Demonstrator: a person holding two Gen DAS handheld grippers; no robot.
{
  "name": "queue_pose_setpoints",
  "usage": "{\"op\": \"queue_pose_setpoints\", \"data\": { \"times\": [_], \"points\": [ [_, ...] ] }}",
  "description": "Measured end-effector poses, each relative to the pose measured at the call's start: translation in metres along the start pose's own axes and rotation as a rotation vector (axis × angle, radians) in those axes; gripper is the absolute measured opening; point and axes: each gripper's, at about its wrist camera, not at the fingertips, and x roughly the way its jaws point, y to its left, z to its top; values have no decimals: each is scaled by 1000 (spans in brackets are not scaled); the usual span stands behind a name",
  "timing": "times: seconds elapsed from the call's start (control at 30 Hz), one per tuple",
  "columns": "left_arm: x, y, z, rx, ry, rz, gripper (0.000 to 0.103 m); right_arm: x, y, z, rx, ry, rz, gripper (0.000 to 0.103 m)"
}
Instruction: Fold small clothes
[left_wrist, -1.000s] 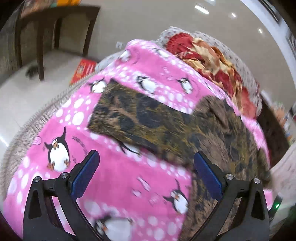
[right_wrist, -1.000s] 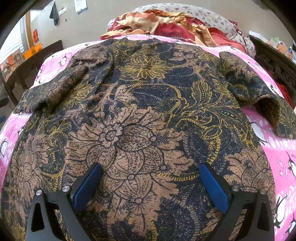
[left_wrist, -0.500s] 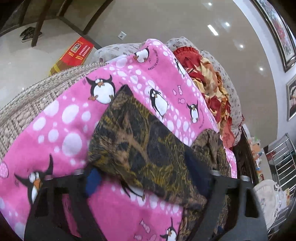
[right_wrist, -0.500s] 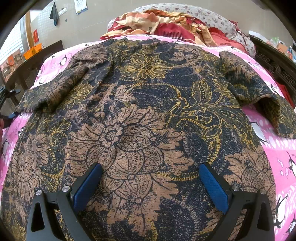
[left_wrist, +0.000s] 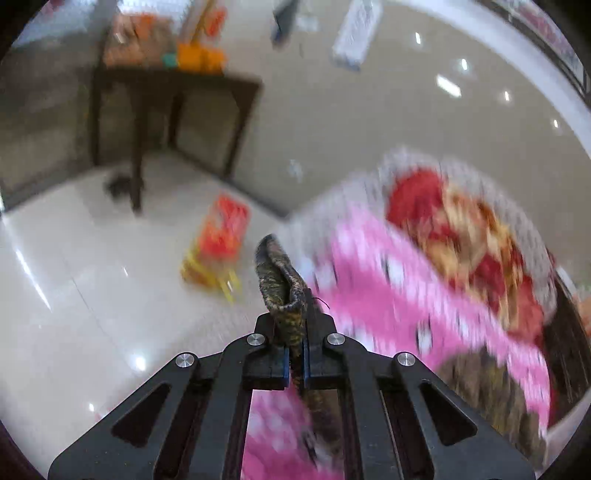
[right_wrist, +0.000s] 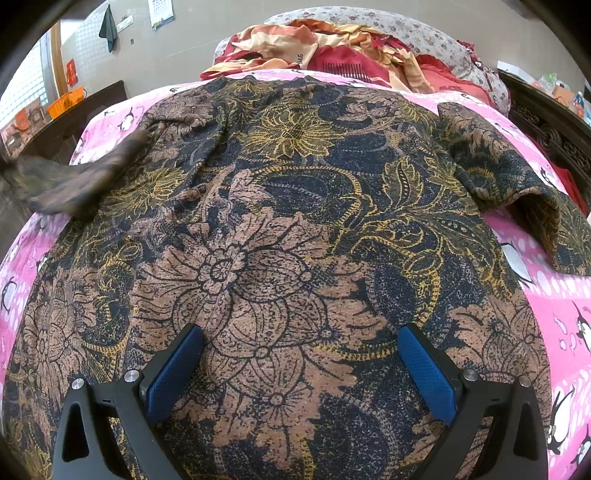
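Note:
A dark floral shirt (right_wrist: 295, 229) in brown, navy and gold lies spread on a pink penguin-print blanket (right_wrist: 554, 295). My right gripper (right_wrist: 301, 369) is open and hovers low over the shirt's lower middle, touching nothing I can see. My left gripper (left_wrist: 294, 354) is shut on the shirt's left sleeve (left_wrist: 280, 284), whose cuff sticks up past the fingertips. In the right wrist view that sleeve (right_wrist: 74, 181) is lifted and blurred at the far left. The shirt's right sleeve (right_wrist: 517, 177) lies flat.
A red and cream bundle of cloth (right_wrist: 332, 48) lies at the head of the bed. A dark wooden table (left_wrist: 173, 107) stands on the tiled floor, with a red and yellow box (left_wrist: 218, 243) beside the bed. Dark wooden furniture (right_wrist: 546, 122) stands on the right.
My left gripper closed on the left sleeve and lifted it off the blanket; its view swung toward the floor. My right gripper stayed still and open.

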Motion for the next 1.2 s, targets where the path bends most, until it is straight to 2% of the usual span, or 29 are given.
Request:
{"op": "queue_pose_setpoints", "data": {
  "times": [0.07, 0.13, 0.2, 0.27, 0.33, 0.43, 0.5, 0.6, 0.67, 0.77, 0.83, 0.93, 0.97, 1.0, 1.03, 1.1, 1.13, 1.17, 1.2],
  "points": [
    [-10, -2, 21, 19, -34, -11, 3, 0, 0, 0, 0, 0, 0, 103],
    [-14, -16, 29, 63, -40, -37, 3, 0, 0, 0, 0, 1, 0, 103],
    [-15, -41, 24, 104, -35, -106, 3, 0, 0, 0, 0, 0, 1, 103],
    [-16, -79, 8, 151, -14, -207, 3, 0, 0, 0, 0, 0, 1, 103],
    [-15, -131, -23, 221, 31, -330, 3, 0, 0, 0, 0, 0, 1, 103],
    [-9, -202, -70, 313, 95, -458, 3, 0, 0, 0, 0, 1, 2, 103],
    [4, -253, -117, 370, 159, -534, 3, 0, 0, 0, 1, 0, 3, 103],
    [27, -307, -188, 464, 275, -582, 3, -3, -1, 0, 6, 5, 9, 103],
    [43, -328, -239, 549, 391, -552, 4, -8, -3, 4, 20, 37, 12, 102],
    [42, -328, -287, 627, 495, -516, 4, -28, -14, 13, 27, 26, -34, 101],
    [25, -314, -293, 655, 474, -524, 9, -41, -25, 24, 41, -19, -45, 101],
    [-8, -282, -289, 678, 400, -534, 33, -47, -41, 52, 78, -79, 13, 101],
    [-16, -272, -287, 702, 366, -509, 48, -44, -42, 65, 81, -96, 75, 98],
    [-23, -260, -287, 722, 327, -481, 51, -40, -40, 75, 81, -109, 127, 97],
    [-27, -248, -287, 733, 303, -454, 51, -35, -38, 83, 85, -116, 171, 92],
    [-12, -218, -293, 732, 339, -396, 51, -16, -26, 100, 96, -95, 288, 83],
    [-4, -202, -298, 702, 386, -382, 51, 1, -20, 108, 104, -56, 355, 73],
    [-2, -191, -295, 651, 410, -401, 51, 11, -18, 111, 113, -38, 374, 58],
    [-2, -182, -289, 589, 399, -415, 51, 25, -14, 113, 124, -18, 378, 52]
  ]
}}
